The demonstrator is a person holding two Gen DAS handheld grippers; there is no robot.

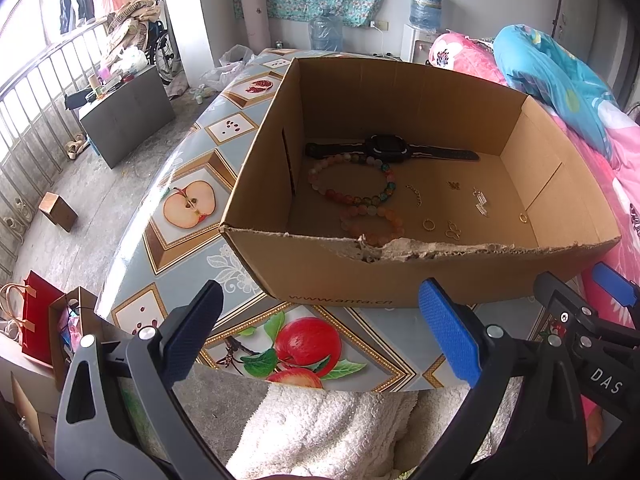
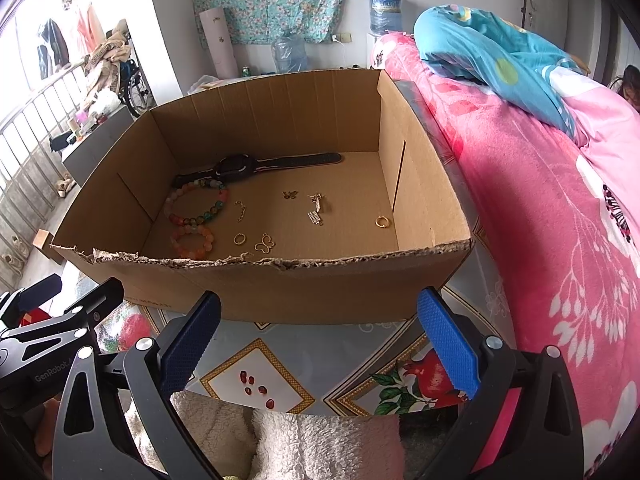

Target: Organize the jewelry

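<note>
An open cardboard box stands on a fruit-print tablecloth. Inside lie a black watch, a large bead bracelet, a smaller orange bead bracelet, a short chain, gold rings, butterfly charms and silver earrings. My left gripper is open and empty, in front of the box. My right gripper is open and empty, also short of the box's near wall.
A bed with a pink floral quilt and a blue quilt runs along the right. A white fluffy cloth lies below the grippers. Left of the table the floor holds a grey cabinet and a red bag.
</note>
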